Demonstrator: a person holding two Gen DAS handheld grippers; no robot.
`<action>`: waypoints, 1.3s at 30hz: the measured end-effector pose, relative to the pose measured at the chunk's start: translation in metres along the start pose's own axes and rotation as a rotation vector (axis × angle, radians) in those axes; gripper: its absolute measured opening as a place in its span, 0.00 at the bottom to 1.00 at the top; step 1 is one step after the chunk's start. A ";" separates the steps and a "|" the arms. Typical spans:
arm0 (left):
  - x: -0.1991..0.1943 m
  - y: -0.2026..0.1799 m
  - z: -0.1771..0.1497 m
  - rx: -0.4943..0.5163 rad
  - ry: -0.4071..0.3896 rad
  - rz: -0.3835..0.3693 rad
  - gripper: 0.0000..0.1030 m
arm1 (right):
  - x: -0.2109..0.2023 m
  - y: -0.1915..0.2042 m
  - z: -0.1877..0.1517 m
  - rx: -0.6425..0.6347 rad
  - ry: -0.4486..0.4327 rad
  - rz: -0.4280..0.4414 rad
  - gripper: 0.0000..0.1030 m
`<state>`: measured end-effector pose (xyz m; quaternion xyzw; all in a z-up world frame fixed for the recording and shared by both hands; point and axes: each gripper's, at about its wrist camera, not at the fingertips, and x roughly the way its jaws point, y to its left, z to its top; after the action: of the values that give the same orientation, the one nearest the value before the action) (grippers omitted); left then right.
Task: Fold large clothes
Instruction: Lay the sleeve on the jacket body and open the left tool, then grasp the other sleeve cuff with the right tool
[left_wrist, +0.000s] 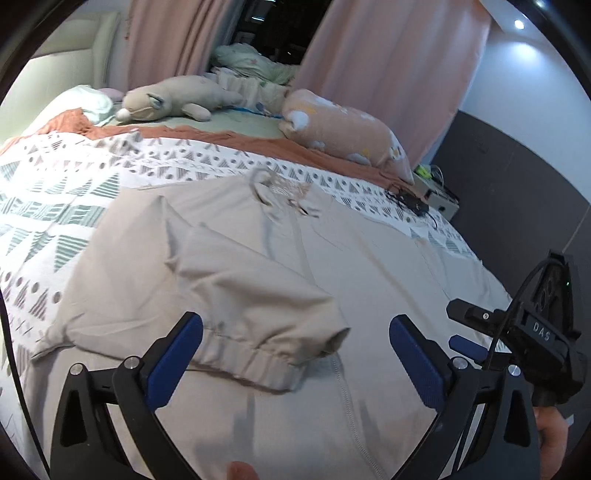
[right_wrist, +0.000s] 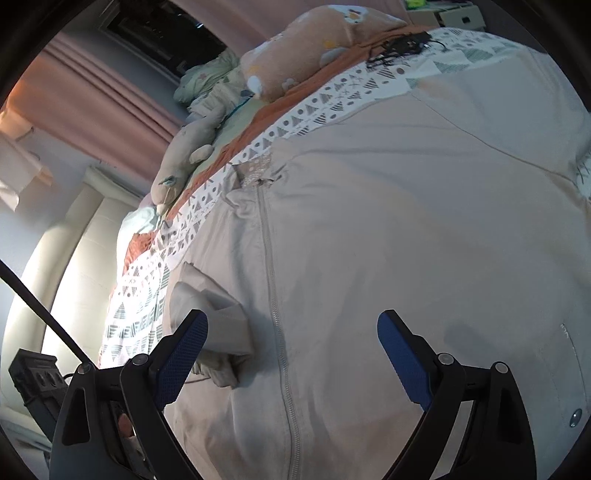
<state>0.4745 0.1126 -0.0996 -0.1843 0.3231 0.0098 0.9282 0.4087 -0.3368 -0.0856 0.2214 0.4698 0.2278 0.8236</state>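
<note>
Left tongs (left_wrist: 295, 354) released | folded sleeve (left_wrist: 255, 295) between, seemingly untouched | right tongs (right_wrist: 291, 354) released above jacket (right_wrist: 406, 221)

Wide, flat stretch of beige jacket (right_wrist: 406, 229) across the near half of the bed, open to approach from above and from the near edge. One raised spot on it: folded-over sleeve (left_wrist: 255, 295) with bunched cuff, lying between the spread fingers of the left gripper (left_wrist: 295, 354) and untouched by either pad. Nothing between the parted fingers of the right gripper (right_wrist: 291, 354) but flat cloth and the zipper line (right_wrist: 275, 314). Crowded at the far side: plush toy (left_wrist: 173, 99), peach pillow (left_wrist: 343, 129), heaped bedding. Tangle of black cables (left_wrist: 410, 199) at the far right edge, well apart from both grippers. Bare patterned cover (left_wrist: 55, 206) left of the jacket.
</note>
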 end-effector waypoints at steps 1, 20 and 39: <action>-0.008 0.008 0.001 -0.014 -0.006 0.010 1.00 | -0.001 0.005 -0.001 -0.022 -0.003 0.001 0.90; -0.083 0.140 -0.007 -0.120 -0.090 0.177 1.00 | 0.056 0.127 -0.048 -0.545 0.065 0.019 0.90; -0.099 0.196 -0.014 -0.206 -0.094 0.202 1.00 | 0.211 0.208 -0.077 -0.792 0.247 -0.313 0.90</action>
<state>0.3611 0.3006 -0.1159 -0.2445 0.2937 0.1449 0.9127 0.4026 -0.0359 -0.1425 -0.2140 0.4691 0.2878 0.8071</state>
